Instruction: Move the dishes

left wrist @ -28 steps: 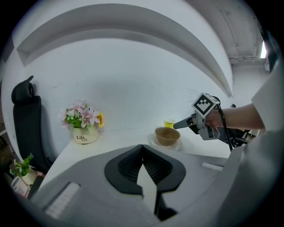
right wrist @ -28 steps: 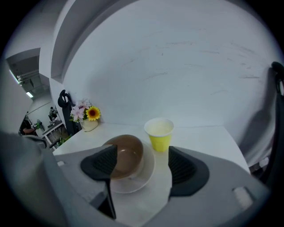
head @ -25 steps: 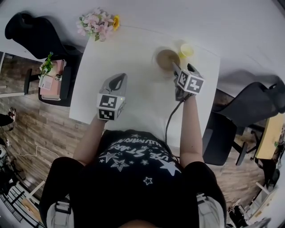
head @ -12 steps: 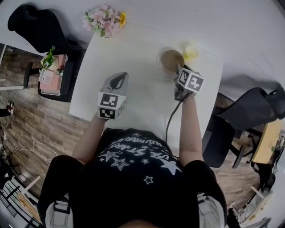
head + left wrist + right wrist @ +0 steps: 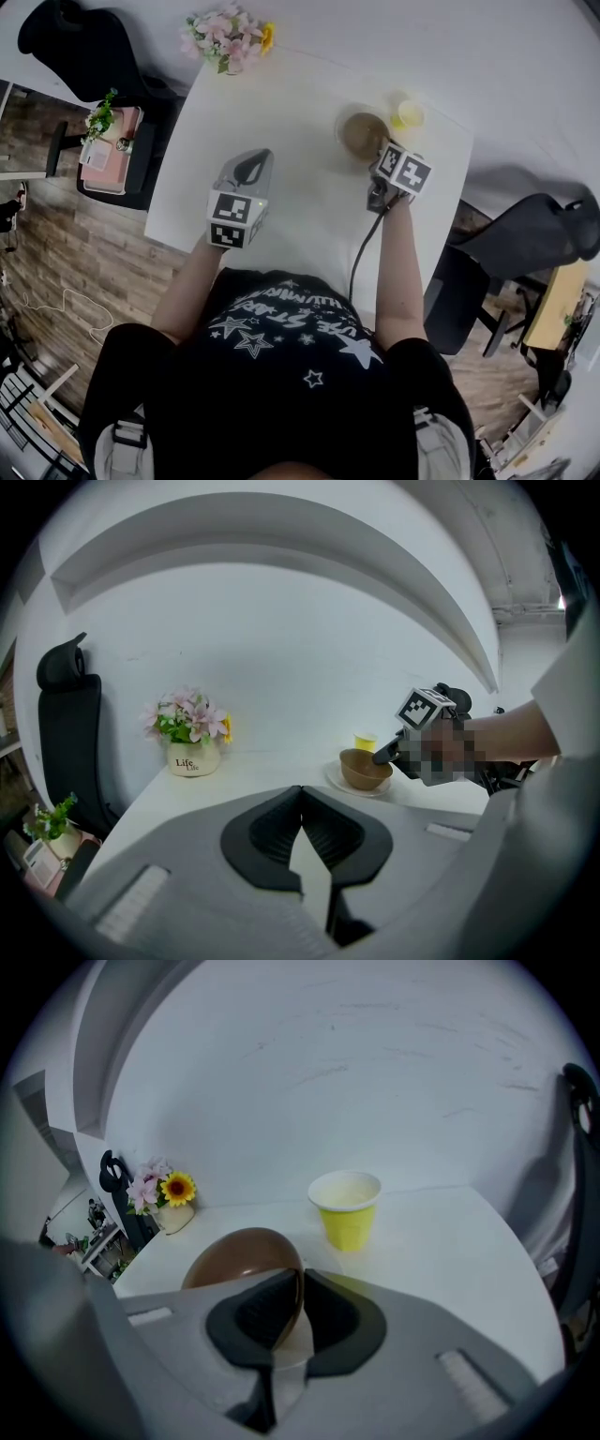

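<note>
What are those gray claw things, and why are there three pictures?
A person holds a claw tool, called a gripper, in each hand. One picture comes from a camera on the person's head, looking down; the other two from cameras riding on the grippers. On the white table stand a flower pot, a yellow cup and a brown bowl on a white plate. The right gripper has just been closing its jaws and now pinches the bowl's rim. The left gripper is shut and empty.

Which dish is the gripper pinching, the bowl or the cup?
The brown bowl: the right gripper has just been closing its jaws on the rim. The yellow cup stands behind it, untouched.
</note>
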`<state>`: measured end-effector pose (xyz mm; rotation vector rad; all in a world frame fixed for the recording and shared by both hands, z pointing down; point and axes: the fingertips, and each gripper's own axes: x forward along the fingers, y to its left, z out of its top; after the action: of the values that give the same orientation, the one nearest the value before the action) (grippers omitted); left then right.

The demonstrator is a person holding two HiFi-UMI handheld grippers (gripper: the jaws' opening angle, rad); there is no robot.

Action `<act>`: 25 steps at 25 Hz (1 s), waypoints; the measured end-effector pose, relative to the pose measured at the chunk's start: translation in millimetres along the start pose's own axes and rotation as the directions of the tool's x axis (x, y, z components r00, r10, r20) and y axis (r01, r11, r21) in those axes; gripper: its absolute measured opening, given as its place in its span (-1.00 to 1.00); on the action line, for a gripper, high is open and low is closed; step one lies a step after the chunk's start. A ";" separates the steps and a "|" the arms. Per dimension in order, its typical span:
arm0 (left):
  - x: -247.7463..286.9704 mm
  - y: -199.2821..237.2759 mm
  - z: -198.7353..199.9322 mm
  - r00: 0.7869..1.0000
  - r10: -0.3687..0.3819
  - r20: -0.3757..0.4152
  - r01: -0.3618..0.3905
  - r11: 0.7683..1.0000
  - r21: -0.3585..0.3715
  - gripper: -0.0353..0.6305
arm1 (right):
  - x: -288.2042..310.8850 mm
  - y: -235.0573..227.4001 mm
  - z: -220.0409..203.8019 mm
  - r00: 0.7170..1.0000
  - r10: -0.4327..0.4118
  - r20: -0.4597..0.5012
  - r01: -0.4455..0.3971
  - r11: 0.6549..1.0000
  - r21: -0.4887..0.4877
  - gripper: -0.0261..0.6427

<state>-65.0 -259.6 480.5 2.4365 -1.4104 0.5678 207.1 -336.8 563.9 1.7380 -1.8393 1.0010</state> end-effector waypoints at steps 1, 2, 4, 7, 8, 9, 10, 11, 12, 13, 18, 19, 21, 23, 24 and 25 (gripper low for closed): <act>-0.2 0.4 0.2 1.000 0.000 0.002 0.000 1.000 -0.001 -0.86 | -0.8 0.8 1.6 1.000 0.000 0.006 0.000 1.000 0.005 -0.83; -0.6 0.9 0.3 1.000 0.001 0.004 -0.001 1.000 -0.002 -0.86 | -1.8 1.8 3.3 1.000 -0.001 0.012 0.001 1.000 0.009 -0.84; -1.8 2.7 -1.0 1.000 0.003 0.006 -0.003 1.000 -0.002 -0.86 | -4.1 4.5 6.6 1.000 0.001 0.024 -0.002 1.000 0.017 -0.85; -4.0 7.0 -3.4 1.000 0.005 0.005 -0.005 1.000 -0.004 -0.86 | -6.3 9.7 11.1 0.999 0.002 0.045 -0.004 0.999 0.042 -0.86; -4.5 8.6 -4.0 1.000 0.006 0.003 -0.006 1.000 -0.004 -0.86 | -6.2 11.7 12.2 0.999 0.002 0.050 -0.004 0.999 0.049 -0.86; -4.7 10.2 -5.0 1.000 0.007 0.001 -0.007 1.000 -0.003 -0.86 | -5.6 13.9 13.4 0.999 0.002 0.054 -0.005 0.998 0.056 -0.86; -4.7 12.0 -5.8 1.000 0.007 -0.001 -0.007 1.000 0.000 -0.86 | -4.5 16.3 14.7 0.998 0.004 0.057 -0.008 0.998 0.063 -0.86; -4.7 14.1 -5.6 1.000 0.009 -0.002 -0.009 1.000 0.004 -0.86 | -3.1 19.1 16.5 0.998 0.008 0.062 -0.012 0.997 0.071 -0.86; -4.8 16.5 -4.4 1.000 0.011 -0.003 -0.011 1.000 0.010 -0.86 | -1.4 22.3 18.7 0.998 0.013 0.068 -0.018 0.997 0.080 -0.86; -4.7 19.0 -3.1 1.000 0.012 -0.002 -0.012 1.000 0.014 -0.86 | 0.5 25.7 21.2 0.997 0.017 0.075 -0.024 0.996 0.090 -0.86; 0.6 29.6 -3.2 1.000 0.001 -0.006 -0.001 1.000 0.000 -0.86 | 14.1 41.5 37.0 0.994 0.026 0.110 -0.041 0.990 0.134 -0.86; 2.4 31.9 -3.5 1.000 -0.002 -0.010 0.002 1.000 0.001 -0.86 | 17.6 44.5 40.7 0.993 0.028 0.117 -0.044 0.989 0.141 -0.86; 6.4 36.2 -1.8 1.000 -0.006 -0.014 0.006 1.000 0.002 -0.86 | 24.5 49.4 47.5 0.992 0.027 0.127 -0.047 0.987 0.154 -0.86; 10.6 40.1 0.3 1.000 -0.009 -0.017 0.009 1.000 -0.002 -0.86 | 32.2 53.3 53.3 0.991 0.025 0.131 -0.046 0.986 0.163 -0.86; 12.8 41.9 -0.1 1.000 -0.011 -0.021 0.011 1.000 -0.005 -0.86 | 36.3 55.2 55.9 0.991 0.025 0.132 -0.047 0.985 0.165 -0.86; 15.2 43.5 -0.9 1.000 -0.014 -0.024 0.014 1.000 -0.006 -0.86 | 40.4 57.0 58.2 0.991 0.025 0.133 -0.047 0.985 0.168 -0.86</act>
<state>-96.3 -292.2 489.7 2.4242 -1.3828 0.5870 156.2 -409.2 542.8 1.9170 -1.9204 1.1127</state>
